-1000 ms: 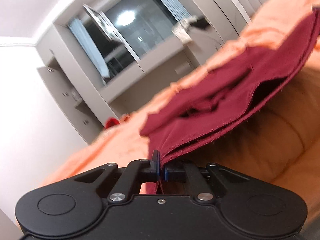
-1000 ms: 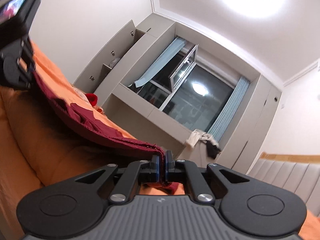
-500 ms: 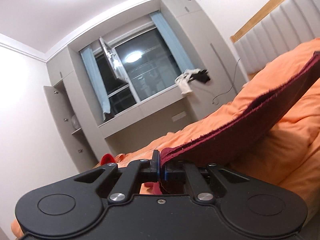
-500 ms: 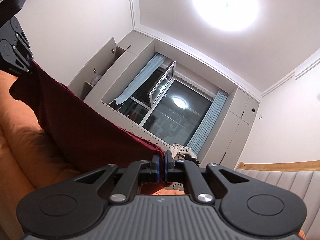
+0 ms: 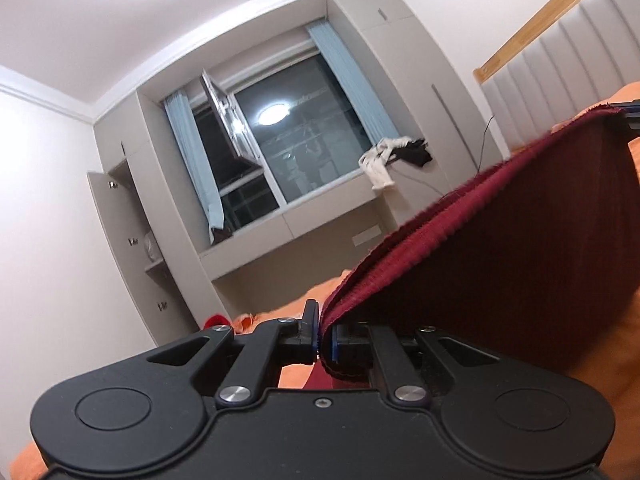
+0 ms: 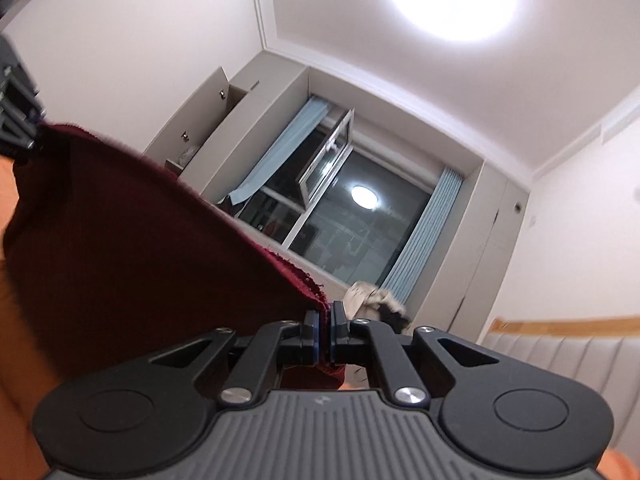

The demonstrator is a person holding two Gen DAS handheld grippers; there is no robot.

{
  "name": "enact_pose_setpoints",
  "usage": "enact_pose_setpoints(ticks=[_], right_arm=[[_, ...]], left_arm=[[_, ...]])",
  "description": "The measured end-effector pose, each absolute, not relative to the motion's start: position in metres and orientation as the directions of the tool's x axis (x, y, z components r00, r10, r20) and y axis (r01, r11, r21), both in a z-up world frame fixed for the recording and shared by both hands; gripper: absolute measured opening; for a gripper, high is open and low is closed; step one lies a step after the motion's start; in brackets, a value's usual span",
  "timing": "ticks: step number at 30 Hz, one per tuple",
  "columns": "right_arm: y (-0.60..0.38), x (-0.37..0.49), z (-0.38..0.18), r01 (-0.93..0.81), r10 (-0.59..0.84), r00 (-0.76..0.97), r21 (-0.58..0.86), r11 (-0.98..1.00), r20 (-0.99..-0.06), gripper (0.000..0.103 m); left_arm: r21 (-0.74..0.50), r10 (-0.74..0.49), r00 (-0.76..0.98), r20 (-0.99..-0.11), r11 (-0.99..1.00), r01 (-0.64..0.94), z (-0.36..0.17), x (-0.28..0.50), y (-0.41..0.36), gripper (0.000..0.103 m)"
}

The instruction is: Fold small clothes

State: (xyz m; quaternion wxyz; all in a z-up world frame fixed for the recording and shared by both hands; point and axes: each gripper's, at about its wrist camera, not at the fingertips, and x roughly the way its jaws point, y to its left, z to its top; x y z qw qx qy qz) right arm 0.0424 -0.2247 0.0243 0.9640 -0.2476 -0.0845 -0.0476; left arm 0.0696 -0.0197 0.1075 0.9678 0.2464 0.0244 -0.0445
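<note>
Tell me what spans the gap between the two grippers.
The dark red ribbed knit garment, held taut from the left gripper to the right gripper. Both wrist views show it.

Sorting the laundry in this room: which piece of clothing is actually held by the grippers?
The dark red garment, stretched between the left gripper and right gripper. The white-and-black clothes lie untouched on the window ledge.

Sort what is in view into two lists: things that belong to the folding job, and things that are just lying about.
Job:
- dark red garment, held up by its edge between both grippers
- left gripper, shut on it
- right gripper, shut on it
- orange bedding below

Lying about:
- white and black clothes on the window ledge
- small red item by the cabinet
</note>
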Motion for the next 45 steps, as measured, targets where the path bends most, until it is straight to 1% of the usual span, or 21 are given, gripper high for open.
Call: enact_pose_setpoints(ticks=[3,7,11,14,17,20,22,24,25,27,28,29,30,31,32,33,35,37,39,42,45], right_arm=[[-0.232,0.087,0.025,0.103,-0.039,0.989,-0.468,0.878,0.144,0.005],[-0.232,0.150,0.025,0.083,-0.031,0.994,-0.516,0.853,0.108,0.005],[-0.234,0.206,0.020,0.054,-0.021,0.997,-0.537,0.842,0.069,0.005],[-0.238,0.249,0.014,0.009,-0.006,1.000,-0.485,0.875,0.008,0.005],[-0.247,0.287,0.003,-0.025,-0.003,0.998,-0.397,0.917,-0.068,0.005],[-0.253,0.315,-0.017,-0.041,-0.019,0.989,-0.389,0.921,-0.150,0.005],[-0.256,0.327,-0.028,-0.049,-0.027,0.982,-0.385,0.922,-0.190,0.006],[-0.258,0.338,-0.038,-0.060,-0.034,0.969,-0.364,0.930,-0.245,0.006],[-0.259,0.342,-0.043,-0.064,-0.038,0.961,-0.356,0.932,-0.273,0.007],[-0.259,0.346,-0.052,-0.065,-0.049,0.952,-0.354,0.933,-0.303,0.015],[-0.258,0.349,-0.052,-0.064,-0.054,0.950,-0.361,0.930,-0.307,0.016],[-0.256,0.350,-0.054,-0.070,-0.052,0.949,-0.370,0.926,-0.311,0.021],[-0.254,0.351,-0.054,-0.077,-0.048,0.949,-0.380,0.922,-0.311,0.028],[-0.252,0.350,-0.054,-0.079,-0.048,0.951,-0.392,0.917,-0.305,0.034],[-0.250,0.350,-0.053,-0.077,-0.049,0.954,-0.402,0.912,-0.295,0.048],[-0.249,0.350,-0.051,-0.073,-0.050,0.958,-0.409,0.910,-0.284,0.061],[-0.247,0.348,-0.050,-0.070,-0.048,0.962,-0.414,0.907,-0.268,0.068],[-0.246,0.355,-0.043,-0.067,-0.050,0.963,-0.416,0.907,-0.266,0.076],[-0.245,0.359,-0.039,-0.061,-0.055,0.963,-0.416,0.907,-0.263,0.093],[-0.245,0.361,-0.037,-0.053,-0.059,0.966,-0.418,0.907,-0.251,0.098],[-0.247,0.362,-0.037,-0.046,-0.067,0.964,-0.410,0.911,-0.257,0.100]], left_arm=[[0.454,-0.065,0.993,-0.096,0.885,0.102,0.107,0.114,-0.020,0.007],[0.431,-0.036,0.990,-0.134,0.898,0.091,0.109,0.177,-0.025,0.007],[0.447,0.007,0.986,-0.164,0.892,0.068,0.110,0.237,-0.030,0.007],[0.461,0.052,0.975,-0.215,0.886,0.054,0.105,0.280,-0.037,0.011],[0.467,0.078,0.960,-0.270,0.882,0.060,0.096,0.317,-0.039,0.012],[0.468,0.078,0.945,-0.317,0.879,0.084,0.081,0.350,-0.043,0.012],[0.461,0.084,0.937,-0.340,0.883,0.088,0.070,0.366,-0.043,0.016],[0.464,0.109,0.928,-0.356,0.883,0.074,0.055,0.378,-0.044,0.032],[0.475,0.123,0.922,-0.368,0.877,0.073,0.048,0.381,-0.045,0.036],[0.481,0.128,0.908,-0.399,0.872,0.089,0.038,0.385,-0.044,0.040],[0.463,0.125,0.902,-0.414,0.881,0.090,0.035,0.386,-0.040,0.042],[0.443,0.122,0.897,-0.425,0.892,0.088,0.035,0.388,-0.035,0.048],[0.425,0.125,0.893,-0.433,0.902,0.079,0.035,0.388,-0.031,0.059],[0.406,0.131,0.890,-0.436,0.912,0.065,0.036,0.390,-0.026,0.064],[0.382,0.133,0.889,-0.438,0.923,0.050,0.036,0.389,-0.020,0.073],[0.346,0.126,0.887,-0.443,0.937,0.039,0.037,0.388,-0.013,0.079],[0.283,0.108,0.882,-0.459,0.959,0.030,0.040,0.388,-0.002,0.083],[0.250,0.100,0.879,-0.466,0.968,0.022,0.041,0.388,0.008,0.088],[0.248,0.111,0.879,-0.463,0.969,0.008,0.042,0.386,0.013,0.098],[0.243,0.113,0.886,-0.449,0.970,0.000,0.048,0.382,0.019,0.102],[0.219,0.071,0.878,-0.473,0.975,0.039,0.056,0.381,0.024,0.102]])
